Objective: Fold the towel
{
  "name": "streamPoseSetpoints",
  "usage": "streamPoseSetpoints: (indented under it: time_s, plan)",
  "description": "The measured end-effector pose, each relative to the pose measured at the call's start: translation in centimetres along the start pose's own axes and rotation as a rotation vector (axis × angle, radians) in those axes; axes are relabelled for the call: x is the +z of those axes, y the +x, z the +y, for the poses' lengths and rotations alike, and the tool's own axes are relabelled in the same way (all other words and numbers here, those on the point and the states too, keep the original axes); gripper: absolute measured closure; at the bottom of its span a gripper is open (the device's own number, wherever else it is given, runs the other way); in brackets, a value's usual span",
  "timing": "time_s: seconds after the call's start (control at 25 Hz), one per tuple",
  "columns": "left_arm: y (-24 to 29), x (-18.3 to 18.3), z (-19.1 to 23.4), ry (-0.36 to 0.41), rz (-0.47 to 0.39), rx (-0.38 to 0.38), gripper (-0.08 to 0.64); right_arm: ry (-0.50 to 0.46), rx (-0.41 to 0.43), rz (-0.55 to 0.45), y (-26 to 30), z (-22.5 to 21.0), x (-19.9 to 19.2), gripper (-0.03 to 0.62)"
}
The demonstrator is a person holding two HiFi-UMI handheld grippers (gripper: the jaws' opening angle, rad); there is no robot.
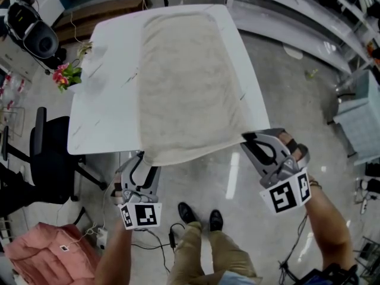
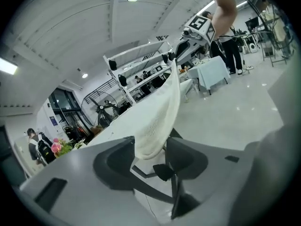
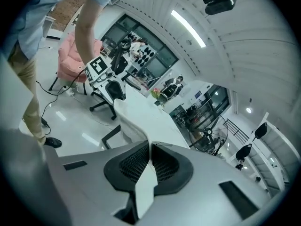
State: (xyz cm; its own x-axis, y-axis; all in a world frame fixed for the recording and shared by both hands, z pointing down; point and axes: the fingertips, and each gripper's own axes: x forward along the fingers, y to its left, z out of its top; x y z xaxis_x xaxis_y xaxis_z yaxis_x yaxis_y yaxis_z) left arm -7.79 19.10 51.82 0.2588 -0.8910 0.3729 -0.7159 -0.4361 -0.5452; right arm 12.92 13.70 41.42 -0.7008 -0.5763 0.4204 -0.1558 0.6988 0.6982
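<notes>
From where I stand, the beige terry-cloth towel (image 1: 190, 82) lies spread lengthwise over the white rectangular surface (image 1: 104, 111). Its far end is at 12 o'clock, and its near hem is lifted just off the edge at 6 o'clock. The left tongs (image 1: 142, 161) are clenched on the hem's 7 o'clock corner, where a plump bunch of cloth fills the gap between the pads. The right tongs (image 1: 249, 141) are pinched almost flat on the 5 o'clock corner, with only a thin edge of cloth caught there.

The cloth looks light and completely limp, and the hem bows a little between the two holds. It should drape and follow wherever the corners lead. Its rough pile looks grippy rather than slippery, and nothing about it is fragile. The corners seem the right places to hold. I reckon the thin right pinch is the likelier one to slip if the hem is pulled taut.
</notes>
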Motion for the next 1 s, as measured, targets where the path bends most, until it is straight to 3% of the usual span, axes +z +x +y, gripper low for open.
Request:
streamPoseSetpoints:
  time_s: [0.08, 0.2, 0.32, 0.52, 1.0]
  plan:
    - [0.4, 0.3, 0.2, 0.031, -0.005, -0.012, 0.378, 0.003, -0.003, 0.0, 0.2, 0.0, 0.0, 0.558]
    - [0.4, 0.7, 0.5, 0.035, -0.021, -0.056, 0.527, 0.015, -0.008, 0.006, 0.5, 0.0, -0.2, 0.558]
    - [-1.2, 2.1, 1.2, -0.013, -0.036, -0.125, 0.537, 0.027, -0.003, 0.016, -0.2, 0.2, -0.3, 0.558]
    - [-4.3, 5.4, 3.0, -0.016, -0.047, -0.199, 0.537, 0.051, -0.007, 0.022, -2.4, 0.2, 0.6, 0.559]
    - [-11.9, 10.7, 4.5, -0.166, -0.045, -0.25, 0.537, 0.15, -0.014, 0.001, -9.0, 1.0, 5.7, 0.56]
